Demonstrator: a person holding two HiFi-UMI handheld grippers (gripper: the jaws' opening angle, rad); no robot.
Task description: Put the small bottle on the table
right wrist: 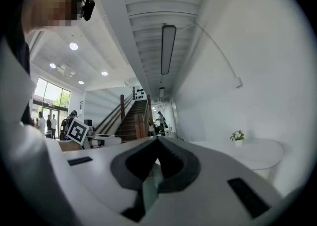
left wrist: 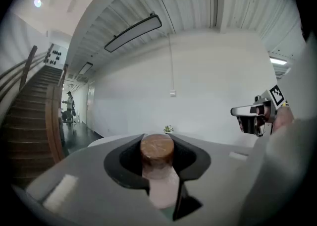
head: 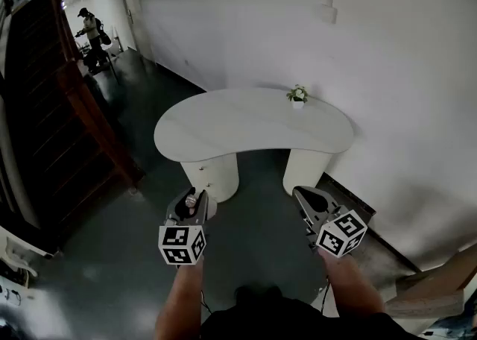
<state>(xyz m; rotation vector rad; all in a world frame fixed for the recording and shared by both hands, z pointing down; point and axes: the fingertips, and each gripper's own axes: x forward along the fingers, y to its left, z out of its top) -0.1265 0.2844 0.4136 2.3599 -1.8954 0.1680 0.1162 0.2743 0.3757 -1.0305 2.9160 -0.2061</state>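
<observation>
My left gripper [head: 191,200] is shut on a small bottle [left wrist: 157,163] with a brown cork-like cap; the cap [head: 191,200] peeps out between the jaws in the head view. The bottle stands upright in the jaws' notch. My right gripper [head: 305,198] is shut with nothing in it, its tips meeting in the right gripper view [right wrist: 157,141]. Both grippers hang over the dark floor in front of a white kidney-shaped table [head: 238,126], well short of its near edge. The right gripper also shows in the left gripper view [left wrist: 252,116].
A small potted plant [head: 297,95] stands at the table's far right edge. Two white cylinder legs [head: 211,174] hold the table up. A white wall runs behind it. A dark wooden staircase [head: 52,130] is on the left, and a person [head: 91,29] stands far down the corridor.
</observation>
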